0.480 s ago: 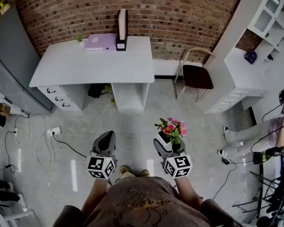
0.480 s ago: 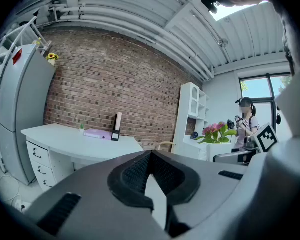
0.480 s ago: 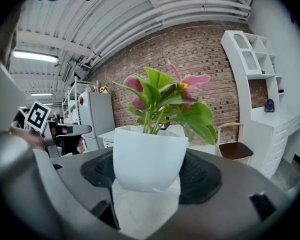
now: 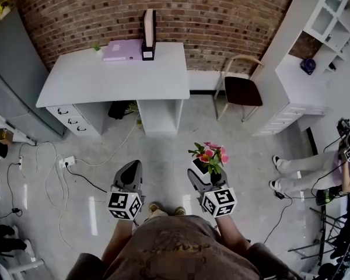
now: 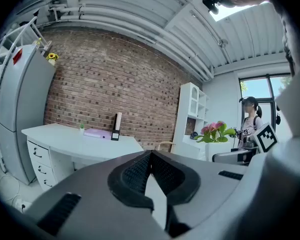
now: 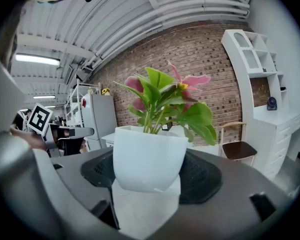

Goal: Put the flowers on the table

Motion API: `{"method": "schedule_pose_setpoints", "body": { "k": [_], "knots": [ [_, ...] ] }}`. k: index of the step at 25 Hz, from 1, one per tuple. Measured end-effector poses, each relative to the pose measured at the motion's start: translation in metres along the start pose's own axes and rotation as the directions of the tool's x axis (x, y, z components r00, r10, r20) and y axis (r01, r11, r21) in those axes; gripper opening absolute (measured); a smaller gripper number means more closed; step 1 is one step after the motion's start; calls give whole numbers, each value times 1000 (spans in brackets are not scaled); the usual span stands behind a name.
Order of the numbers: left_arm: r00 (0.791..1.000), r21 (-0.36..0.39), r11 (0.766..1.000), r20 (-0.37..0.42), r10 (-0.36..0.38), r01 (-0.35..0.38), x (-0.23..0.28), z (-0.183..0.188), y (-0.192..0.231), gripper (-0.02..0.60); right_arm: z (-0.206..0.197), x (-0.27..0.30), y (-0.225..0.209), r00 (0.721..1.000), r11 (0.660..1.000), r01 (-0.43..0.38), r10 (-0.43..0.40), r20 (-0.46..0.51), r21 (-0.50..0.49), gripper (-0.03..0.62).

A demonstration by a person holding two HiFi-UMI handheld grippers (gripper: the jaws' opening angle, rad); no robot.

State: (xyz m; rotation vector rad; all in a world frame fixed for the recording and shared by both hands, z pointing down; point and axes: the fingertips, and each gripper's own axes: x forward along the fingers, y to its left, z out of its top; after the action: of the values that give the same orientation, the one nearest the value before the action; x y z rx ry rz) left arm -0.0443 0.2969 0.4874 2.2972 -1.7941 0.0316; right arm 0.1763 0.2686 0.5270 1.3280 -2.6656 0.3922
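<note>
The flowers (image 6: 165,96) sit in a white pot (image 6: 147,156), pinched in the right claw (image 4: 203,175), above the floor (image 4: 163,150) and well away from the table (image 4: 93,83). Keep the pot upright while carrying it there. The left claw (image 4: 130,174) is shut, empty.

left gripper (image 4: 132,165) seemingly closed, right gripper (image 4: 207,172) clamped

Flower pot (image 4: 198,166) mostly hidden under blooms (image 4: 213,154); bystander (image 4: 297,164) cut off by right edge.

Right tool (image 4: 205,174) w/ flowers (image 4: 210,154) edged fwd a bit.
</note>
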Motion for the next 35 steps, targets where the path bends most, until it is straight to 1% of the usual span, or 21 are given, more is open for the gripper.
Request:
{"method": "schedule_pose_setpoints", "body": {
  "k": [3,9,17,21,28,35],
  "knots": [
    [1000,-2,1000,-2,-7,7,-1,0,2,21,2,1,7,1000,1000,-10,10,10,12,347],
    [999,12,999,-6,-34,34,3,3,15,21,7,14,18,1000,1000,0,0,9,10,348],
    [996,30,995,4,-93,92,17,7,39,20,10,38,32,999,1000,29,-29,19,-7,347],
    [993,29,993,-9,-114,114,21,5,52,21,6,51,37,999,999,46,-46,15,2,347],
    [995,12,995,-14,-102,102,36,3,79,21,4,80,39,999,999,35,-35,4,7,347],
    [996,8,996,-11,-87,87,78,11,103,21,16,129,21,1000,1000,14,-14,2,12,347]
  ]
}}
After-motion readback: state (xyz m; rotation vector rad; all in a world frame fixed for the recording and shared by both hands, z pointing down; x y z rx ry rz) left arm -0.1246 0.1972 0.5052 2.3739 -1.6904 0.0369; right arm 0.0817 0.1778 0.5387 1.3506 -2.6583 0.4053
